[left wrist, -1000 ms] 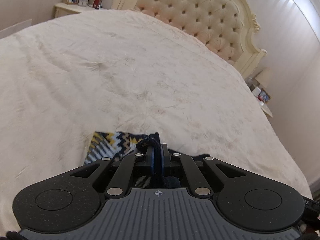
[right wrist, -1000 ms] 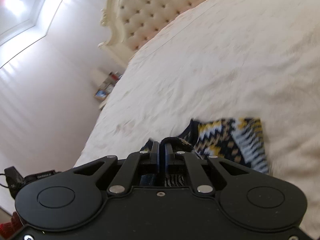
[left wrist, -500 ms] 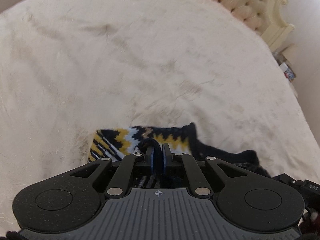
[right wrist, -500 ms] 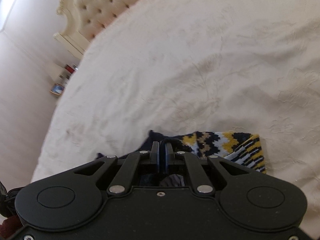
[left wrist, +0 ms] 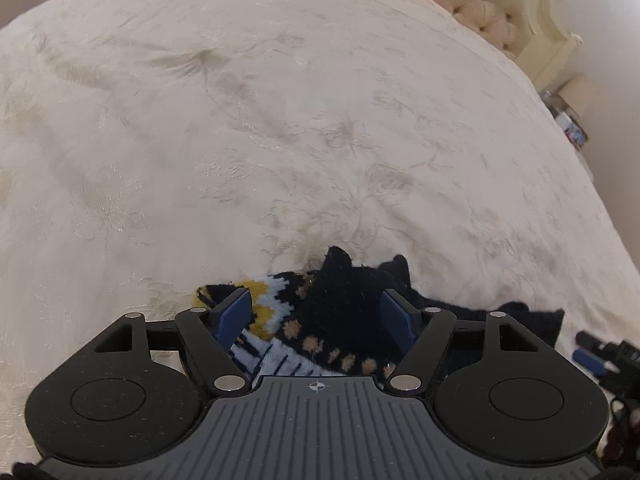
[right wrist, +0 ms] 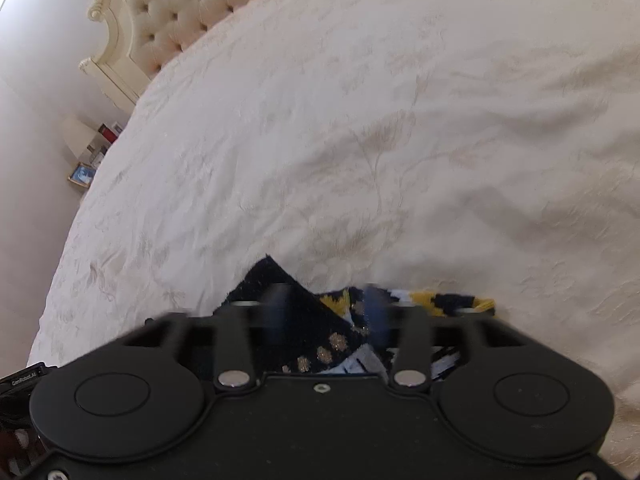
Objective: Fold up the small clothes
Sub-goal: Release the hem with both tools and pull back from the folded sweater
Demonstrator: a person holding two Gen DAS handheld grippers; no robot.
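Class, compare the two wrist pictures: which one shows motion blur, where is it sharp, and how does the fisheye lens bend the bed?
Left wrist view: sharp; the left gripper and the patterned sock read crisply, and the bedspread bulges like a dome. Right wrist view: the right gripper fingers smear sideways with motion blur, the sock's edge is soft, and the headboard tilts and curves towards the corner.

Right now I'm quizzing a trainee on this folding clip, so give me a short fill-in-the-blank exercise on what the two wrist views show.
1. The left claw has its jaws ____.
2. The patterned sock lies on a cream ____.
3. The tufted headboard is at the upper ____ of the right wrist view.
4. The right claw is blurred but its jaws stand ____.

Missing words: open; bedspread; left; apart
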